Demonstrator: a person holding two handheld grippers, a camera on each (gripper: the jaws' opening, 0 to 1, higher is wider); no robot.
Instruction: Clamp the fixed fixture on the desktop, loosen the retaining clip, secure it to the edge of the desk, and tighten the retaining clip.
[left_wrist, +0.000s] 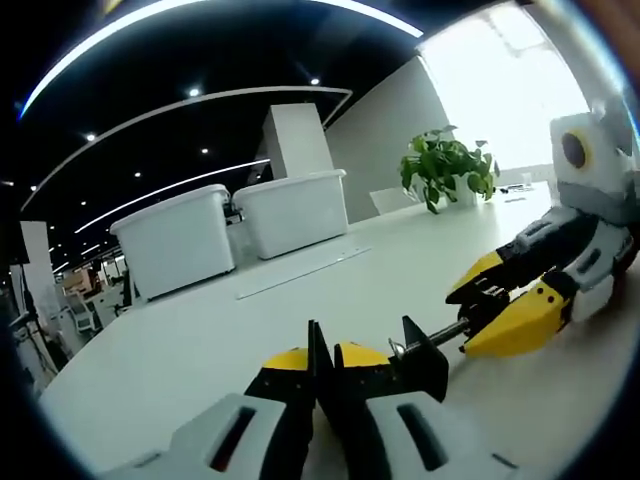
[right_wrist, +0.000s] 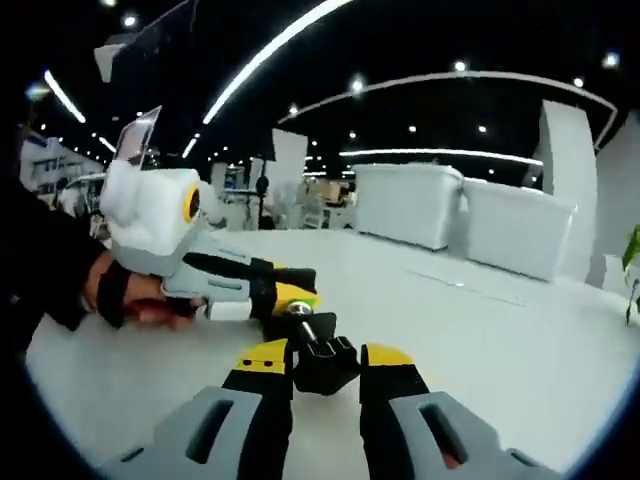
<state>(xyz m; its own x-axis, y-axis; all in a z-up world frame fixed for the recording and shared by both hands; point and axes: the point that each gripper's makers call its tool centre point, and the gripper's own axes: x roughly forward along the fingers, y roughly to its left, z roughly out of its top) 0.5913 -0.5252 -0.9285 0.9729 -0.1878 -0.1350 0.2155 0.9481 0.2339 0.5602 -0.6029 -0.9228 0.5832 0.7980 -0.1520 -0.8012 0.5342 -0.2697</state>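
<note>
A small black clamp fixture (left_wrist: 420, 358) with a silver screw rod lies low over the white desktop (left_wrist: 180, 350). My left gripper (left_wrist: 322, 358) is shut on a thin black edge of the clamp's frame, right beside the screw's silver pad. My right gripper (left_wrist: 492, 300) comes in from the right with its yellow jaws around the far end of the rod. In the right gripper view the clamp's black block (right_wrist: 325, 362) fills the gap between my right gripper's (right_wrist: 325, 356) jaws. The left gripper (right_wrist: 288, 296) reaches it from the left, held by a hand (right_wrist: 140, 298).
Two white lidded storage bins (left_wrist: 175, 240) (left_wrist: 295, 210) stand at the back of the desk, with a flat pale strip (left_wrist: 300, 272) in front of them. A potted green plant (left_wrist: 445, 165) stands at the back right by a bright window.
</note>
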